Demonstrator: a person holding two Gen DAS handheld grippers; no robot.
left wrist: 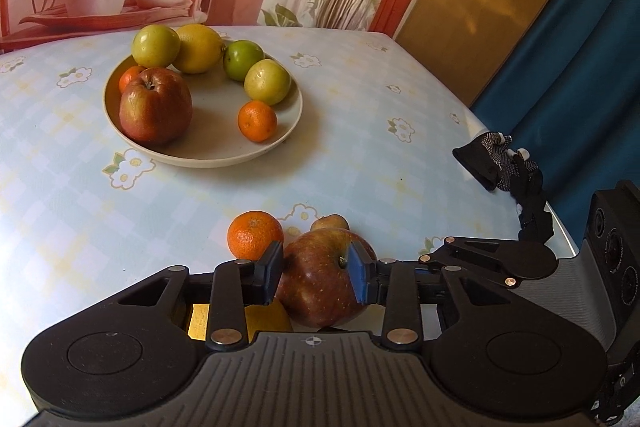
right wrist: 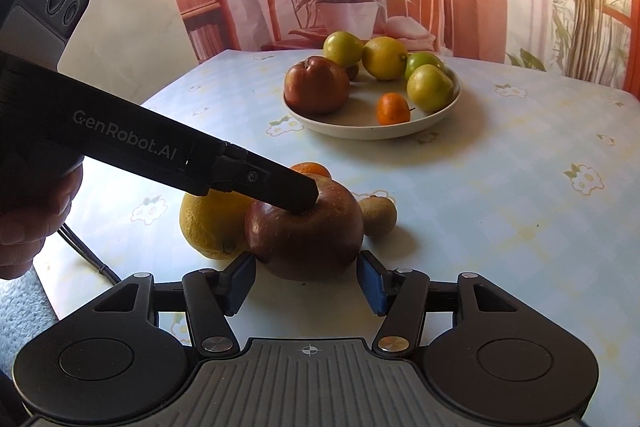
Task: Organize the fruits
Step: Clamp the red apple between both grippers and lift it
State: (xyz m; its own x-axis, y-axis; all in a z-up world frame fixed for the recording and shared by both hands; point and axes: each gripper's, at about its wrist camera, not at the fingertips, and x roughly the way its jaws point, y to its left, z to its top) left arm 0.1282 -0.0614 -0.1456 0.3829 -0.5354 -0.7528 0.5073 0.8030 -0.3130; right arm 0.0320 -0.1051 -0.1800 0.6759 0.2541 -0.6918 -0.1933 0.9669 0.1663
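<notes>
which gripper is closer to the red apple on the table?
Left. The left gripper has its pads against the sides of the red apple from above; the right gripper sits just short of it, jaws open, not touching.

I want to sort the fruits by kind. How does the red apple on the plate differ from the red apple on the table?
The plate apple lies in the plate with other fruits; the table apple sits on the tablecloth. The plate apple is free; the table apple has the left gripper closed on it. The plate apple touches a mandarin; the table apple adjoins a lemon. Both are dark red, stem upward.
</notes>
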